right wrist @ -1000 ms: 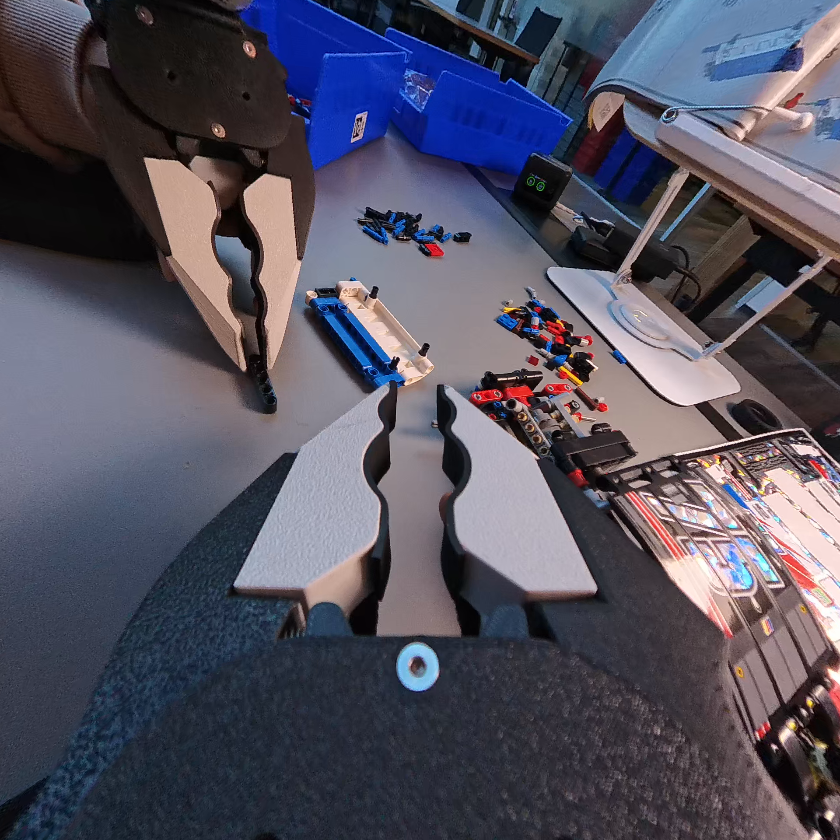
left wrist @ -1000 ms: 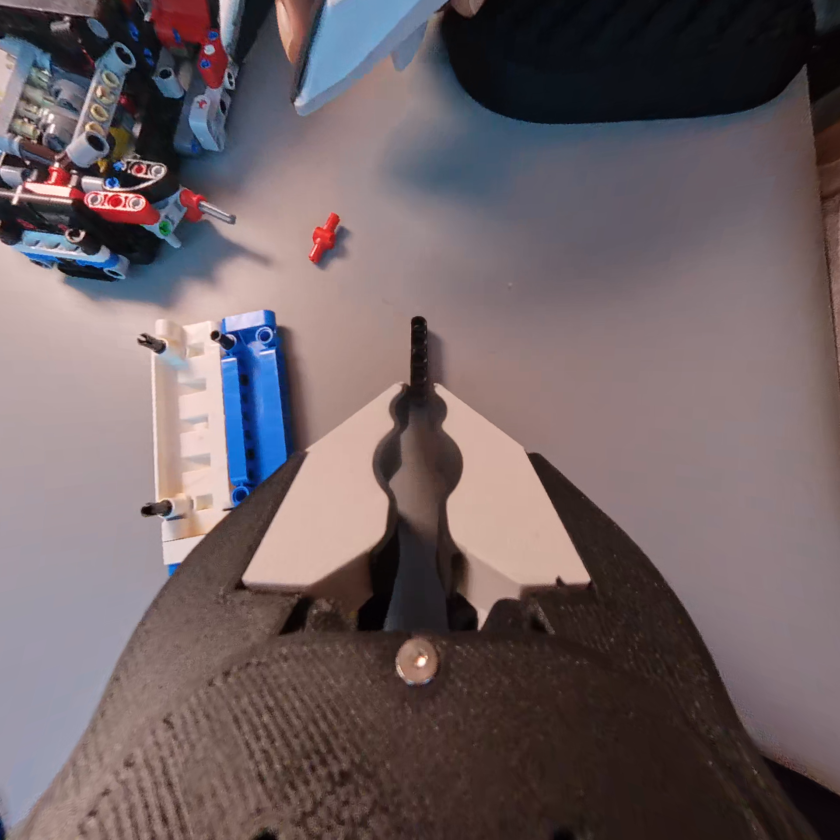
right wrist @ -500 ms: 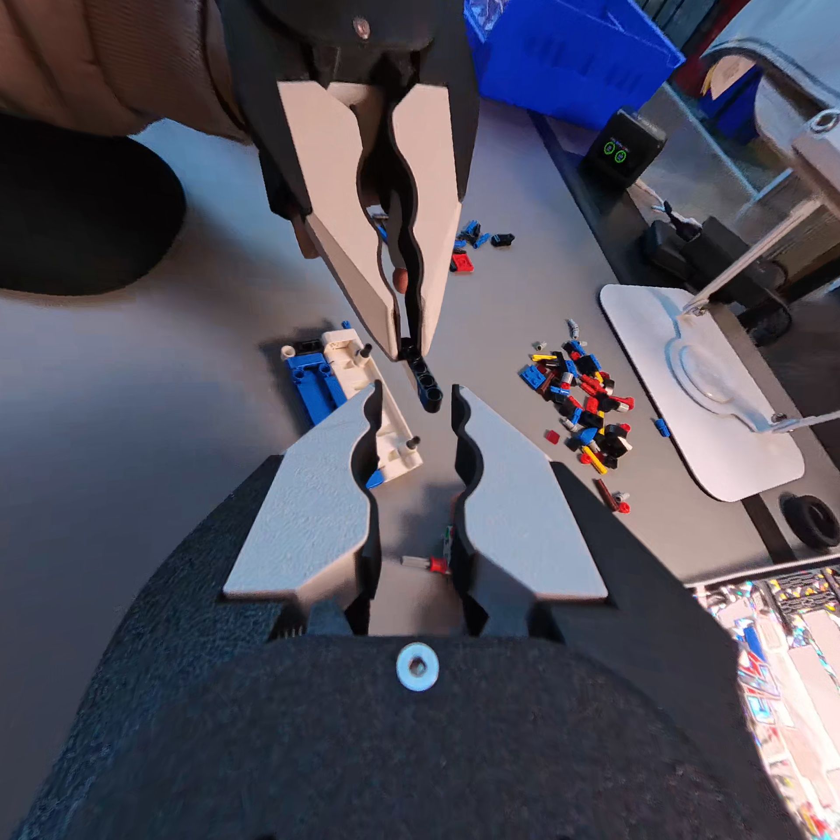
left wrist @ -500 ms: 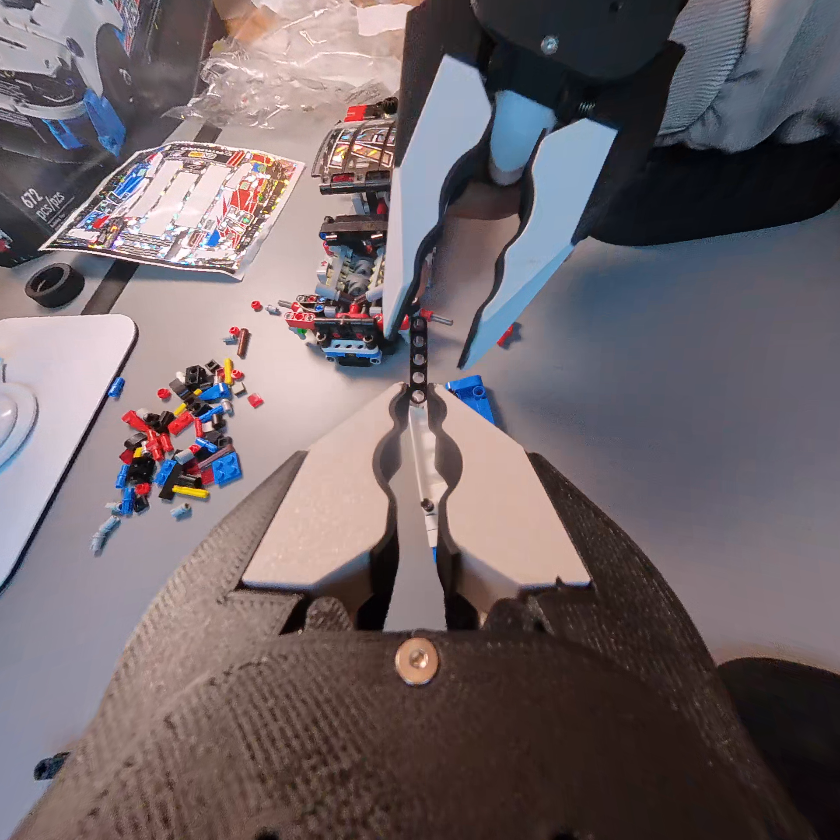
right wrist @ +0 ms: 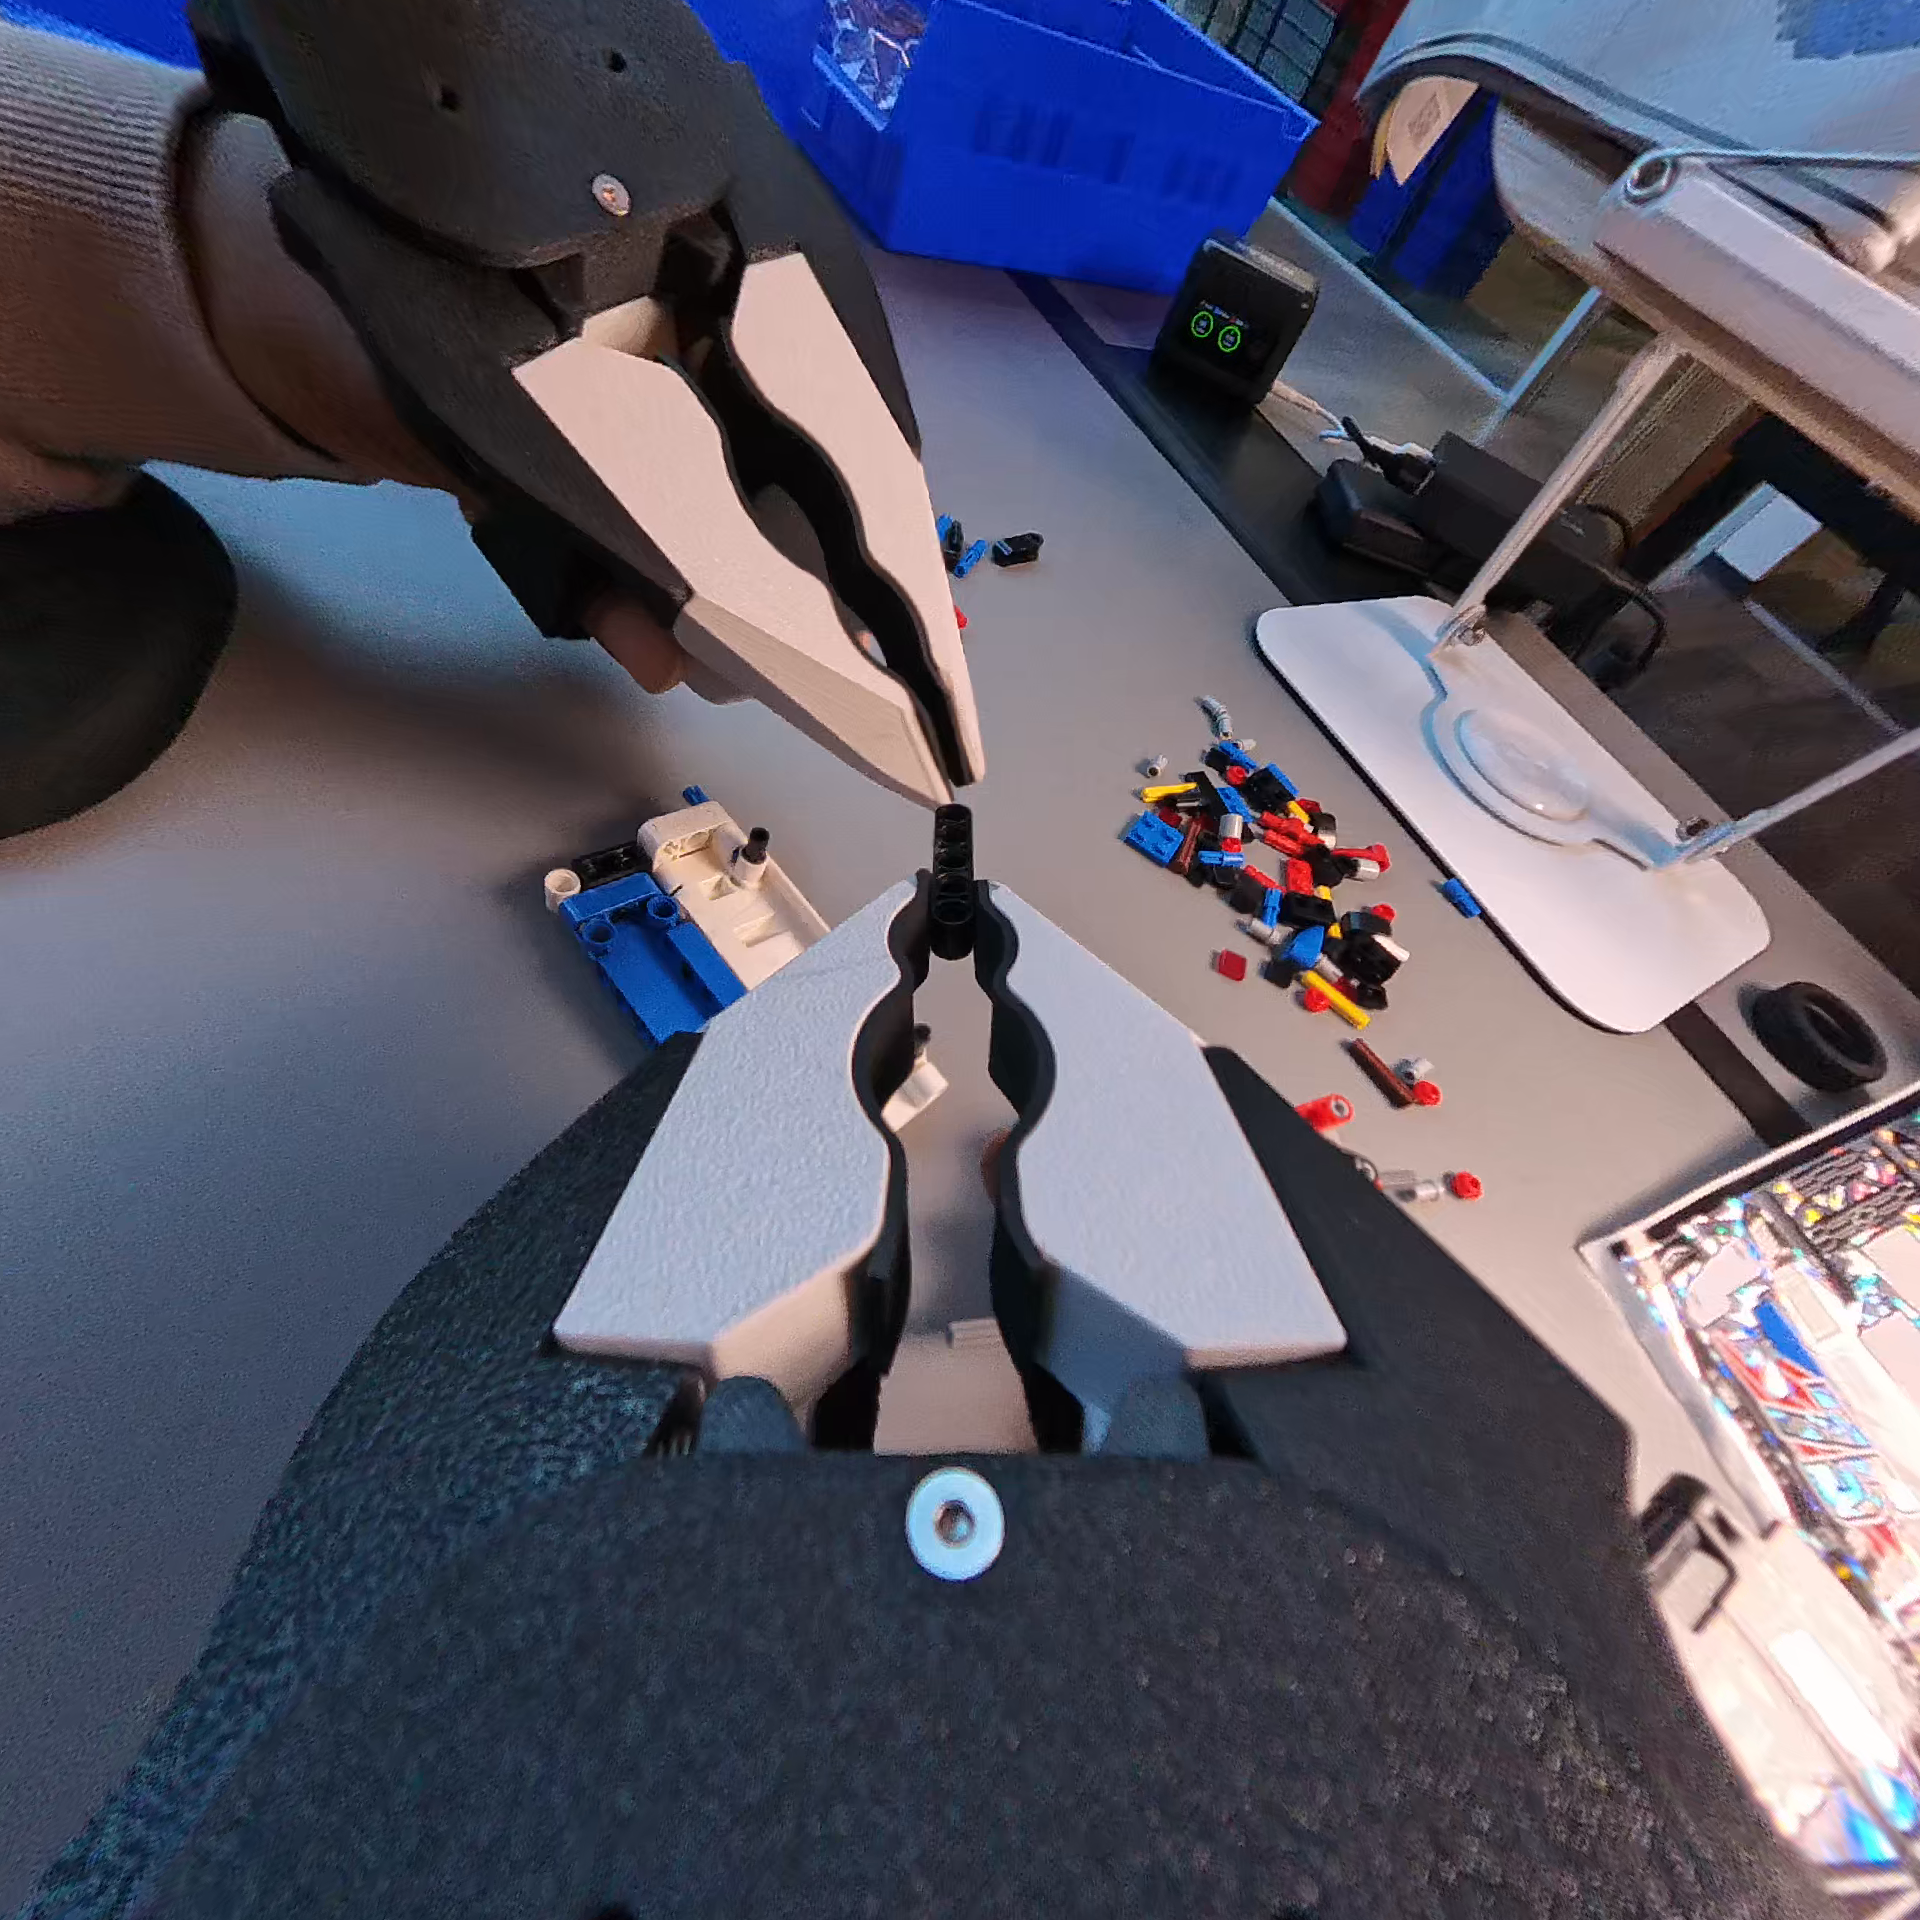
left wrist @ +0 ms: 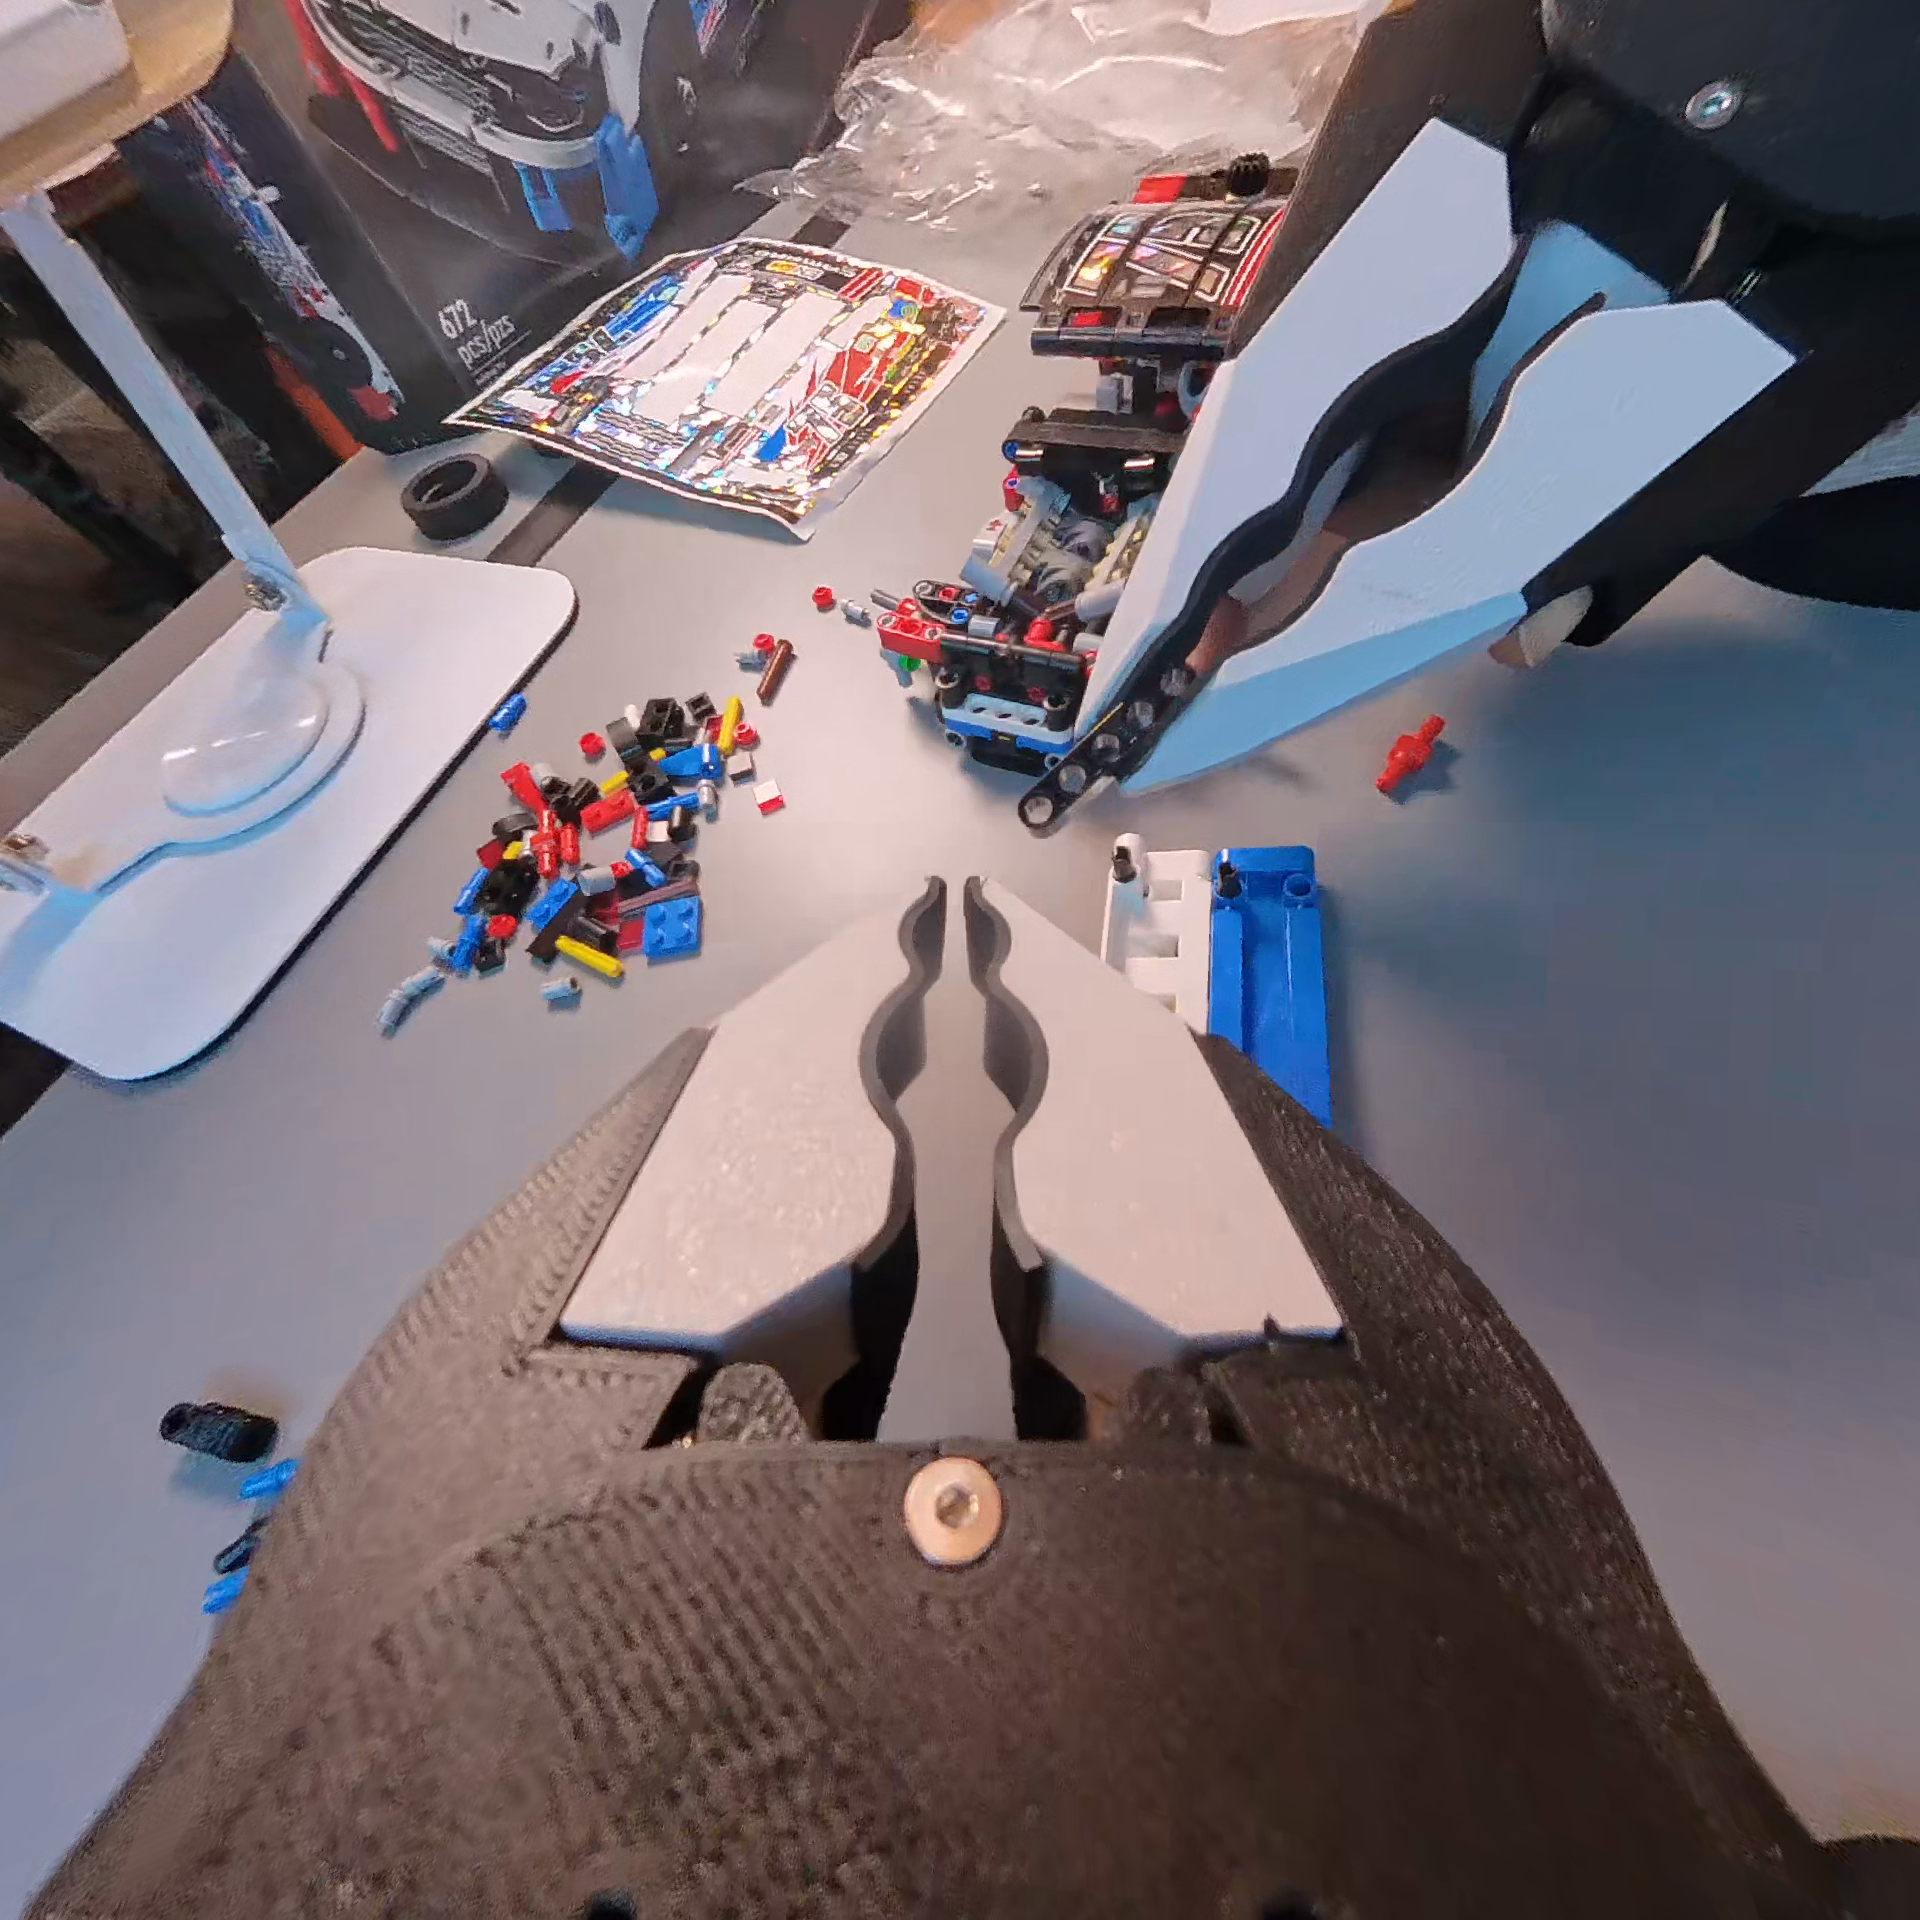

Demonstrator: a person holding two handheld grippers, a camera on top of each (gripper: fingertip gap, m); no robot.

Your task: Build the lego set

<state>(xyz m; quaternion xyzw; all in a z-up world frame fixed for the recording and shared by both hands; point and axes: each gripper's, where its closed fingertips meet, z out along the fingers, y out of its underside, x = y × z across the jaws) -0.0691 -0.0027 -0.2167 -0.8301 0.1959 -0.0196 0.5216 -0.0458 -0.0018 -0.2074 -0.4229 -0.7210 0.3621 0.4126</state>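
Two grippers are meeting over the table [left wrist: 1558, 1039]: the right gripper [right wrist: 953, 896] is clamping a black beam [right wrist: 952, 868], the left gripper [left wrist: 954, 885] is hanging nearly closed and empty, so fitting the beam onto the blue-and-white panel [right wrist: 675, 914] likely comes next.

Grey tabletop [left wrist: 1558, 1039], white stand base [right wrist: 1507, 810], blue bins [right wrist: 1039, 135] behind.

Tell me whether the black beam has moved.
Yes: the black beam went from beside the blue-and-white panel to beyond its far end, left tongs to right tongs.
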